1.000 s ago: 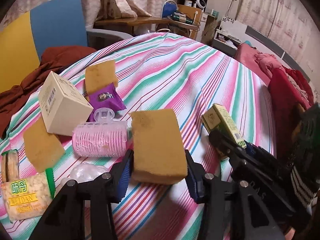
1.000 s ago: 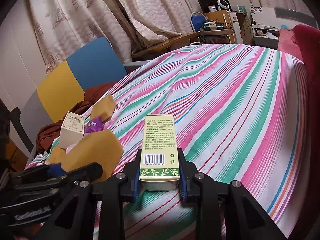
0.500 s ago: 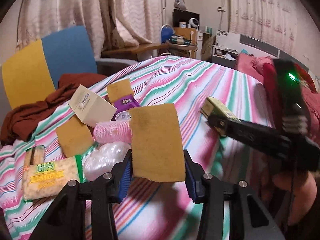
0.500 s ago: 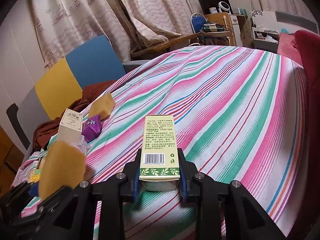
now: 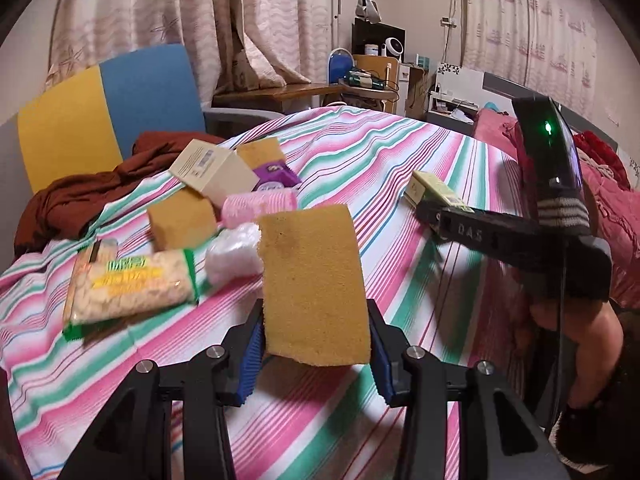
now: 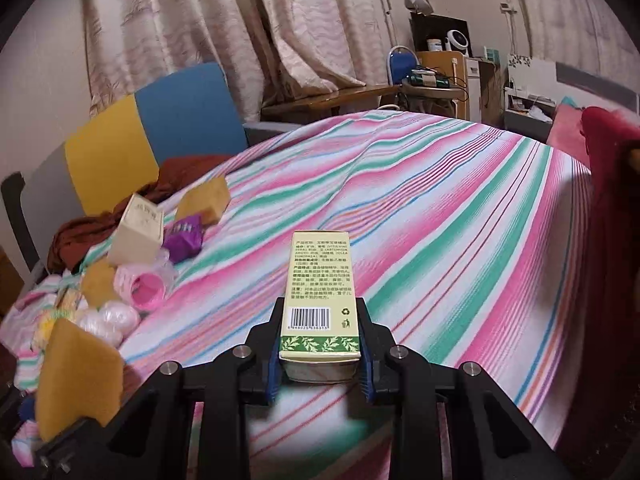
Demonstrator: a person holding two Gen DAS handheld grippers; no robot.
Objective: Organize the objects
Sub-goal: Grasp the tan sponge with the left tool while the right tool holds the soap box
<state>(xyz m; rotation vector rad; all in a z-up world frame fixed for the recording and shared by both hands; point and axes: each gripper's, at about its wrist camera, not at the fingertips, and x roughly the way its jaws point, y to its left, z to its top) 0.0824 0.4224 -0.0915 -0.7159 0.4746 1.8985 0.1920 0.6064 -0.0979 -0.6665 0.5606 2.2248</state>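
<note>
Pink, green and white striped bedding (image 5: pixel 360 168) is filling most of both views, with patterned curtains (image 5: pixel 180 20) hanging across the top. At bottom centre of the left view, the left tool (image 5: pixel 316 354) is clamping a tan sponge (image 5: pixel 314 284) upright between its blue pads. At bottom centre of the right view, the right tool (image 6: pixel 320 354) is gripping a pale green box (image 6: pixel 320 300), barcode facing up. Left of centre in the left view, a snack packet (image 5: pixel 132 284), a second sponge (image 5: pixel 182 220), a pink roller (image 5: pixel 260 208), a cream carton (image 5: pixel 214 174) and a purple sachet (image 5: pixel 276 174) are lying clustered together on the bedding.
</note>
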